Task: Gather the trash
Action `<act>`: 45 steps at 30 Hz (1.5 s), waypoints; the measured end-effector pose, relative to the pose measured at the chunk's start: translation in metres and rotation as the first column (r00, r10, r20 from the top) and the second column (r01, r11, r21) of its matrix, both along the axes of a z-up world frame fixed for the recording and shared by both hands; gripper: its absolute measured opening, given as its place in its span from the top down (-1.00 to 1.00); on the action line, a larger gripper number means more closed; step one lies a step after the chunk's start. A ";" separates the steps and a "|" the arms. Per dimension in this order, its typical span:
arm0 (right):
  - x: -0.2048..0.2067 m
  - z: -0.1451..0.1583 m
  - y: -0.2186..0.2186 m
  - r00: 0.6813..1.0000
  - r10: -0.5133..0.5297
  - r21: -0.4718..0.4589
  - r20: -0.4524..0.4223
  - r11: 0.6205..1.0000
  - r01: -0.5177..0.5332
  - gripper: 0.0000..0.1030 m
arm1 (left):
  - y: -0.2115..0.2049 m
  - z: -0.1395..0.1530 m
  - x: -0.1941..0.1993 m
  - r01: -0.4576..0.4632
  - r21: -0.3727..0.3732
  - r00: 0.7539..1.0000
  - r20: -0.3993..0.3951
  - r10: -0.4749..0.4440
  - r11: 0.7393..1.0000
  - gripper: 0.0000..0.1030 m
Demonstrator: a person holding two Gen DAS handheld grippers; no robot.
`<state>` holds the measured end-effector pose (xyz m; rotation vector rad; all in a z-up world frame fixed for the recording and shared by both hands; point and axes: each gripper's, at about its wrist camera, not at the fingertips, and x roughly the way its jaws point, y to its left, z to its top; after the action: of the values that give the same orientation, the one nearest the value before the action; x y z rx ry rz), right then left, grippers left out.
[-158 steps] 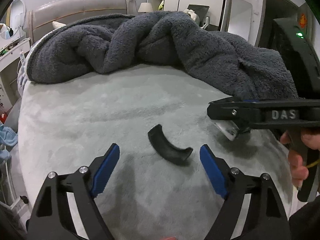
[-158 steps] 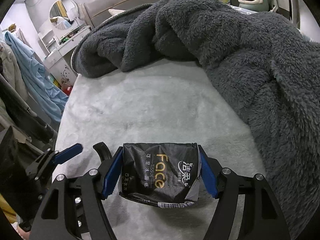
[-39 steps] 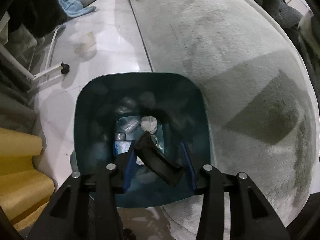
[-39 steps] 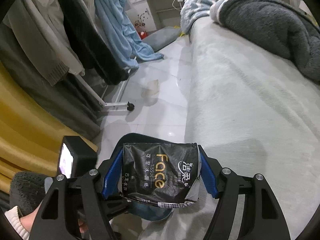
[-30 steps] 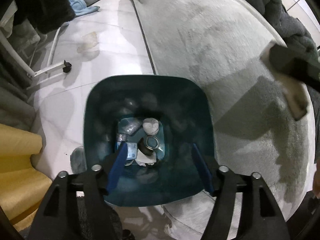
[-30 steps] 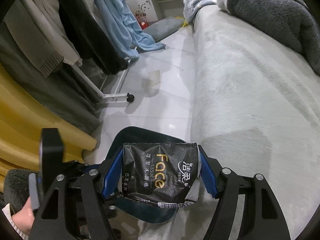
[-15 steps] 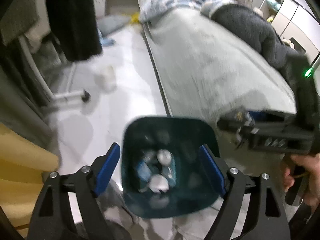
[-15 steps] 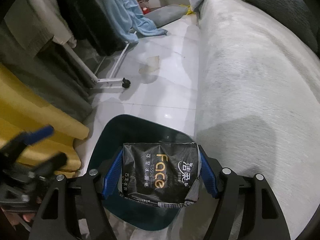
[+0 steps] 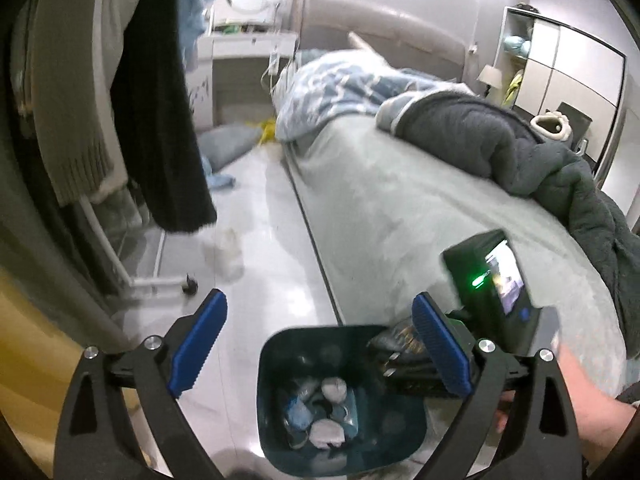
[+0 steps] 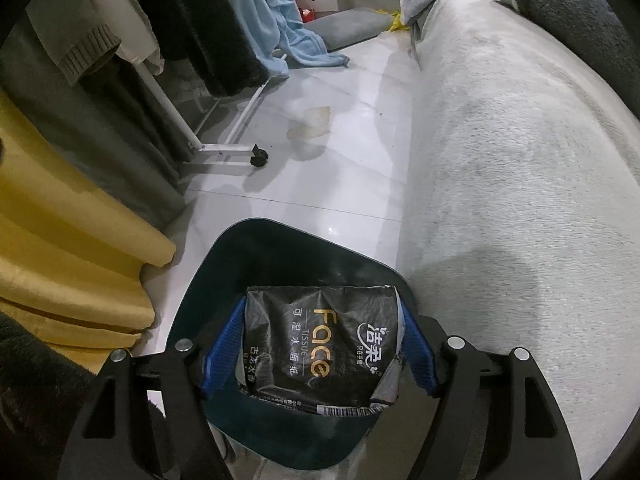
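A dark teal trash bin (image 9: 276, 364) stands on the floor beside the bed, with several pieces of white and blue trash (image 9: 320, 408) at its bottom. My left gripper (image 9: 318, 348) is open and empty, above and behind the bin. My right gripper (image 10: 320, 344) is shut on a black tissue wrapper (image 10: 320, 344) printed "Face", and holds it over the bin's opening (image 10: 224, 264). In the left wrist view the wrapper (image 9: 400, 340) and the right gripper's camera unit (image 9: 492, 284) show over the bin's right rim.
The grey-covered bed (image 10: 520, 160) runs along the right, with a dark fleece blanket (image 9: 500, 148). A clothes rack with hanging garments (image 10: 200, 32) and its wheeled foot (image 10: 258, 158) stand left. A yellow curtain (image 10: 60, 248) is by the bin. The floor has a stain (image 10: 312, 124).
My left gripper let the curved black piece fall into the bin, opened, and rose back, tilting up toward the room. My right gripper brought the wrapper over the bin.
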<state>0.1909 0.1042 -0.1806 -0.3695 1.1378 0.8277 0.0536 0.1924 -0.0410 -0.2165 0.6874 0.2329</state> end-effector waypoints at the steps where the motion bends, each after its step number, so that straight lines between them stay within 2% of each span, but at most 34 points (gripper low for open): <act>1: 0.001 0.000 0.000 1.000 -0.002 0.001 -0.001 1.000 0.002 -0.49 | -0.003 0.006 0.000 0.005 0.011 1.000 0.012 -0.005 1.000 -0.85; 9: -0.013 0.008 0.000 0.999 0.027 0.006 0.046 1.000 -0.027 -0.91 | -0.017 0.039 -0.011 0.006 0.083 0.992 0.122 -0.016 0.997 -0.90; 15: -0.017 0.039 -0.005 0.995 0.013 0.060 0.101 0.998 -0.019 -0.93 | -0.021 0.047 -0.012 0.000 0.052 0.990 0.141 -0.007 0.999 -0.91; 21: -0.023 0.095 -0.029 0.973 -0.007 0.141 0.231 0.990 -0.026 -0.93 | -0.031 0.057 -0.016 -0.019 0.058 0.985 0.170 0.009 0.998 -0.91; 26: -0.032 0.126 -0.070 0.942 -0.068 0.210 0.329 0.978 -0.003 -0.93 | -0.047 0.071 -0.024 -0.004 0.088 0.979 0.203 -0.014 0.996 -0.93; 29: -0.039 0.144 -0.106 0.912 -0.122 0.238 0.392 0.971 0.028 -0.93 | -0.053 0.074 -0.030 -0.011 0.096 0.977 0.213 -0.010 0.995 -0.93; 31: -0.041 0.154 -0.125 0.901 -0.166 0.261 0.400 0.963 0.062 -0.93 | -0.055 0.073 -0.034 -0.025 0.098 0.979 0.204 0.005 0.995 -0.94; 33: -0.048 0.167 -0.151 0.883 -0.225 0.319 0.413 0.943 0.092 -0.93 | -0.059 0.074 -0.035 -0.029 0.097 0.979 0.202 0.009 0.995 -0.94; 36: -0.059 0.183 -0.179 0.851 -0.277 0.357 0.446 0.927 0.115 -0.93 | -0.068 0.079 -0.040 -0.019 0.116 0.975 0.222 -0.007 0.993 -0.94; 42: -0.079 0.195 -0.240 0.801 -0.383 0.396 0.461 0.896 0.201 -0.93 | -0.086 0.083 -0.047 0.017 0.116 0.972 0.230 -0.043 0.993 -0.94; 45: -0.091 0.200 -0.261 0.778 -0.416 0.405 0.471 0.885 0.228 -0.93 | -0.099 0.086 -0.050 0.027 0.144 0.973 0.222 -0.059 0.989 -0.94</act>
<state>0.1000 -0.1570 0.0189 -0.1042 0.4852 0.5301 0.0035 0.0931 0.0451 -0.0912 0.4470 0.2105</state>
